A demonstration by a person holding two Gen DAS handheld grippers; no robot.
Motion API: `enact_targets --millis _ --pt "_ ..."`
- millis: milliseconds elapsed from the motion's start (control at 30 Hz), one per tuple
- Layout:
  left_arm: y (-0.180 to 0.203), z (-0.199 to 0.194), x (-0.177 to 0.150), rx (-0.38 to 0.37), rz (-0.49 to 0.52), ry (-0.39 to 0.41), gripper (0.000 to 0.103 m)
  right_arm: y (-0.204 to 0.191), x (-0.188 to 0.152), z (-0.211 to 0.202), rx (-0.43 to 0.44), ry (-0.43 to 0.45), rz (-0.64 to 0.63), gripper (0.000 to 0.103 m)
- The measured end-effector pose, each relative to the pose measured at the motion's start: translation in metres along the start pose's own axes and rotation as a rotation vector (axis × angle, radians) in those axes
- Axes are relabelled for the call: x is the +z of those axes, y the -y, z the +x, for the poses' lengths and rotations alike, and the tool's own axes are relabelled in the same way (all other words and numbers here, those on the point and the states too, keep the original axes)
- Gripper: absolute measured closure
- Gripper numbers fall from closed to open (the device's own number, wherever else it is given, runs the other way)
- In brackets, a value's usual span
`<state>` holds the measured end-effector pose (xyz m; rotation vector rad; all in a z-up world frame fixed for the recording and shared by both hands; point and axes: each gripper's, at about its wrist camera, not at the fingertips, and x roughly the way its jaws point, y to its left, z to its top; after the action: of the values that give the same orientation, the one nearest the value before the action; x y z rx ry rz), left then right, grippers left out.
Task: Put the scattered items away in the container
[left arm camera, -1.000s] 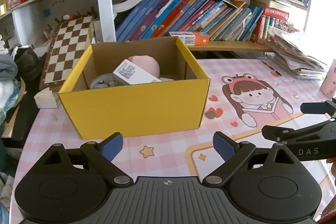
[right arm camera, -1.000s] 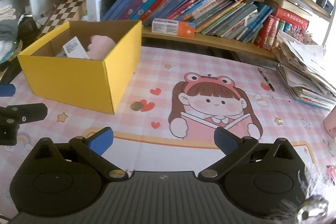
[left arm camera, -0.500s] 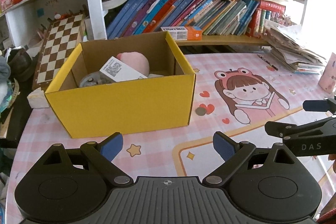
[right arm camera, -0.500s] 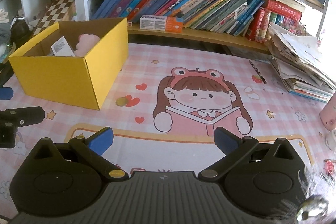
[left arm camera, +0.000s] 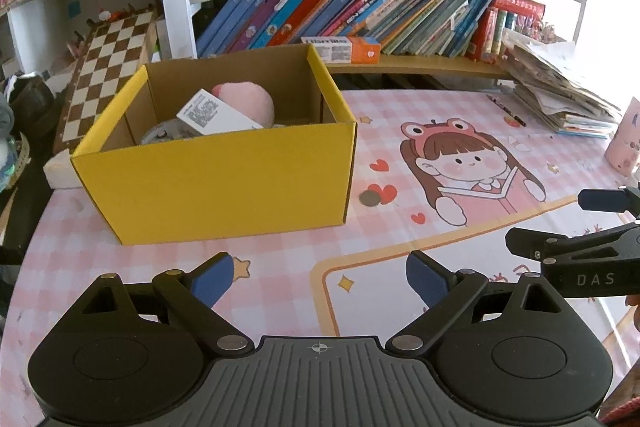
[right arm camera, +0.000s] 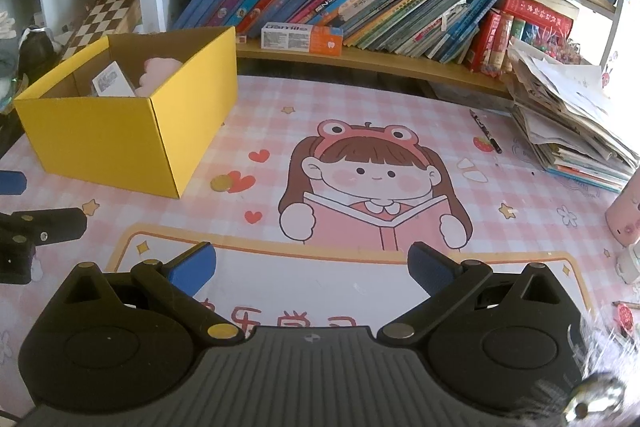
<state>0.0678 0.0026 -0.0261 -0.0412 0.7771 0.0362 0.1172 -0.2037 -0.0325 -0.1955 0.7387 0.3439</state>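
Taking the open yellow cardboard box (left arm camera: 224,179) as the landmark, a brown-and-white chessboard (left arm camera: 108,75) leaned against the shelving just behind its left corner. Inside the box lay a white carton with a printed code (left arm camera: 214,113), resting against a pink plush toy (left arm camera: 248,101), with a grey round object (left arm camera: 164,133) (only partly visible) low at the left of the carton. The box stood on a pink checked table mat (left arm camera: 280,267). The left gripper (left arm camera: 318,281) hovered above the mat in front of the box, its blue-padded fingers (left arm camera: 210,281) spread wide with nothing between them. Just right of the box's front corner, a small round brownish coin-like disc (left arm camera: 370,198) lay on the mat beside a printed red heart. Farther right of the box, the right gripper (right arm camera: 310,267) hung over the mat's cartoon girl print, fingers likewise spread and empty. Well to the right of the box, a stack of papers and booklets (right arm camera: 572,131) sat at the mat's edge, a dark pen (right arm camera: 486,131) lying near it.
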Motion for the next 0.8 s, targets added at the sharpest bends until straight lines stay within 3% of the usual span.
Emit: enact_targets --millis 800 --pt "0.013 -0.004 -0.001 0.009 0.014 0.013 0.004 -0.004 -0.004 -0.005 -0.002 0.004 0.002 0.000"
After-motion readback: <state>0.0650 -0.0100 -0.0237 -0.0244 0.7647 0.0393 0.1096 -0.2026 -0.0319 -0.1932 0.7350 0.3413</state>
